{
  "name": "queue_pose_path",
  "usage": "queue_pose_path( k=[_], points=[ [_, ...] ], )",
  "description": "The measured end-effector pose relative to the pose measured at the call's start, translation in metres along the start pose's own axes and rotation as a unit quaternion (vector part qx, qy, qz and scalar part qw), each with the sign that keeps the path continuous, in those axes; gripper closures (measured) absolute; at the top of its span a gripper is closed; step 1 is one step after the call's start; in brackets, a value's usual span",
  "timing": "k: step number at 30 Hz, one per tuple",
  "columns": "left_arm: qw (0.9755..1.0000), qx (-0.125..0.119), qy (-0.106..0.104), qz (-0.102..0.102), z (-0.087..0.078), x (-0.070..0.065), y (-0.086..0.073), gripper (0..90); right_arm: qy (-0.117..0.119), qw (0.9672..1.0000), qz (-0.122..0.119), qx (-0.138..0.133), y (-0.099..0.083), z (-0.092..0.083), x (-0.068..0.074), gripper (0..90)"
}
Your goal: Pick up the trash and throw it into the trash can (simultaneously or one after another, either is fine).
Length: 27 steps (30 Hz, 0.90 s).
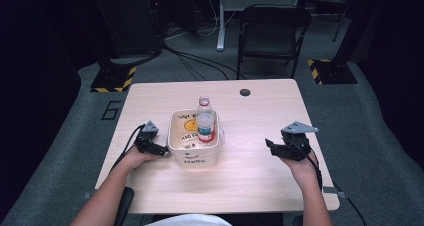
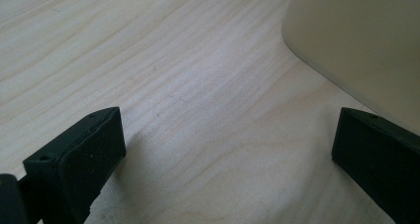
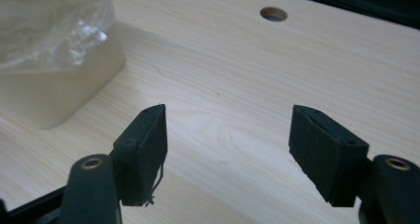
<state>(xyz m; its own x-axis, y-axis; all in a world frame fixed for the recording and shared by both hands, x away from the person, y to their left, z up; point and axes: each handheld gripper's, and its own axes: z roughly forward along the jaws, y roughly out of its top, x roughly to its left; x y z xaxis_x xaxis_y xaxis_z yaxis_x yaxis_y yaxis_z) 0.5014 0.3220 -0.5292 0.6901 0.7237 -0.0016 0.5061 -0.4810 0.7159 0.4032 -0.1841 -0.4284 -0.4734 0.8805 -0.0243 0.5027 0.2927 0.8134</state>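
Note:
A cream square tub [image 1: 194,156] printed with "Hello" and a smiley stands on the wooden table [image 1: 260,111], left of centre. A clear plastic bottle [image 1: 205,121] with a red-and-white label stands upright inside it. My left gripper [image 1: 162,150] rests on the table right beside the tub's left wall. In the left gripper view the left gripper [image 2: 230,135] is open over bare wood, with the tub wall [image 2: 366,45] just past its right jaw. My right gripper [image 1: 270,146] sits well to the right of the tub. The right gripper [image 3: 228,135] is open with nothing between its jaws, and the tub [image 3: 54,90] lies off to the upper left.
A round cable hole [image 1: 245,92] is in the table near its far edge, also seen from the right gripper [image 3: 273,14]. A clear plastic liner [image 3: 49,26] rises from the tub. A black folding chair [image 1: 272,33] stands beyond the table. Cables trail from both grippers.

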Motion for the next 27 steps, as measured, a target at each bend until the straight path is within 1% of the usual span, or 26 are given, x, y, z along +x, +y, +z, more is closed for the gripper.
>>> queue_pose_path(
  k=[1, 2, 3, 4, 5, 7, 8, 9, 10, 11, 12, 14, 15, 17, 19, 20, 21, 22, 23, 24, 27],
  points=[
    [1.0, 0.0, 0.0, 0.0, 0.0, 0.0, 0.0, 0.0, -0.005, 1.0, 0.004, 0.003, -0.003, 0.001, -0.002, 26.7],
    [1.0, 0.001, 0.001, 0.0, 0.0, 0.0, 0.0, 0.0, -0.005, 1.0, 0.004, 0.003, -0.003, 0.001, -0.002, 26.7],
    [1.0, 0.002, 0.0, 0.001, 0.0, 0.0, 0.001, 0.0, -0.01, 0.9999, 0.008, 0.005, -0.005, 0.002, -0.005, 25.0],
    [1.0, 0.0, 0.003, 0.003, 0.001, 0.0, 0.001, 0.0, -0.021, 0.9996, 0.015, 0.009, -0.011, 0.002, -0.011, 22.7],
    [1.0, 0.0, 0.003, 0.003, 0.001, 0.0, 0.001, 0.0, -0.025, 0.9994, 0.02, 0.01, -0.014, 0.002, -0.014, 21.6],
    [1.0, -0.002, 0.003, 0.002, 0.001, 0.0, 0.001, 0.0, -0.031, 0.9989, 0.033, 0.011, -0.021, 0.001, -0.019, 20.9],
    [1.0, -0.001, 0.003, 0.002, 0.001, 0.0, 0.001, 0.0, -0.034, 0.9988, 0.033, 0.011, -0.024, 0.001, -0.022, 20.6],
    [1.0, 0.004, 0.0, 0.003, 0.001, 0.001, 0.001, 0.0, -0.036, 0.9985, 0.038, 0.013, -0.028, 0.001, -0.023, 20.3],
    [1.0, 0.004, 0.0, 0.003, 0.001, 0.001, 0.001, 0.0, -0.036, 0.9985, 0.038, 0.013, -0.028, 0.001, -0.023, 20.3],
    [1.0, 0.004, 0.001, 0.003, 0.001, 0.001, 0.002, 0.0, -0.039, 0.9984, 0.04, 0.013, -0.032, 0.001, -0.025, 19.9],
    [1.0, 0.003, 0.001, 0.003, 0.001, 0.001, 0.002, 0.0, -0.045, 0.9978, 0.048, 0.011, -0.039, 0.003, -0.027, 18.7],
    [1.0, 0.003, 0.001, 0.0, 0.001, 0.0, 0.001, 0.0, -0.051, 0.9972, 0.052, 0.016, -0.047, 0.007, -0.029, 17.2],
    [1.0, 0.003, 0.001, 0.0, 0.001, 0.0, 0.001, 0.0, -0.051, 0.9972, 0.052, 0.016, -0.047, 0.007, -0.029, 17.2],
    [1.0, 0.003, 0.001, 0.0, 0.001, 0.0, 0.001, 0.0, -0.049, 0.9966, 0.06, 0.027, -0.054, 0.012, -0.031, 16.4],
    [1.0, 0.003, 0.001, -0.001, 0.001, 0.0, 0.001, 0.0, -0.047, 0.9964, 0.059, 0.038, -0.059, 0.017, -0.035, 15.6],
    [1.0, 0.003, 0.001, 0.0, 0.001, 0.0, 0.001, 0.0, -0.046, 0.9953, 0.07, 0.049, -0.064, 0.02, -0.04, 15.4],
    [1.0, 0.004, 0.001, 0.003, 0.001, 0.001, 0.002, 0.0, -0.045, 0.9944, 0.08, 0.052, -0.066, 0.021, -0.043, 15.3],
    [1.0, 0.004, 0.001, 0.003, 0.001, 0.001, 0.002, 0.0, -0.045, 0.9944, 0.08, 0.052, -0.066, 0.021, -0.043, 15.3],
    [1.0, 0.004, 0.0, 0.002, 0.001, 0.001, 0.002, 0.0, -0.042, 0.9936, 0.091, 0.053, -0.069, 0.022, -0.045, 14.8],
    [1.0, 0.001, 0.001, 0.0, 0.002, 0.0, 0.002, 0.0, -0.041, 0.9929, 0.094, 0.059, -0.072, 0.023, -0.047, 14.5],
    [1.0, 0.002, 0.001, 0.0, 0.002, 0.001, 0.002, 0.0, -0.049, 0.9929, 0.092, 0.057, -0.075, 0.023, -0.047, 14.2]
  ],
)
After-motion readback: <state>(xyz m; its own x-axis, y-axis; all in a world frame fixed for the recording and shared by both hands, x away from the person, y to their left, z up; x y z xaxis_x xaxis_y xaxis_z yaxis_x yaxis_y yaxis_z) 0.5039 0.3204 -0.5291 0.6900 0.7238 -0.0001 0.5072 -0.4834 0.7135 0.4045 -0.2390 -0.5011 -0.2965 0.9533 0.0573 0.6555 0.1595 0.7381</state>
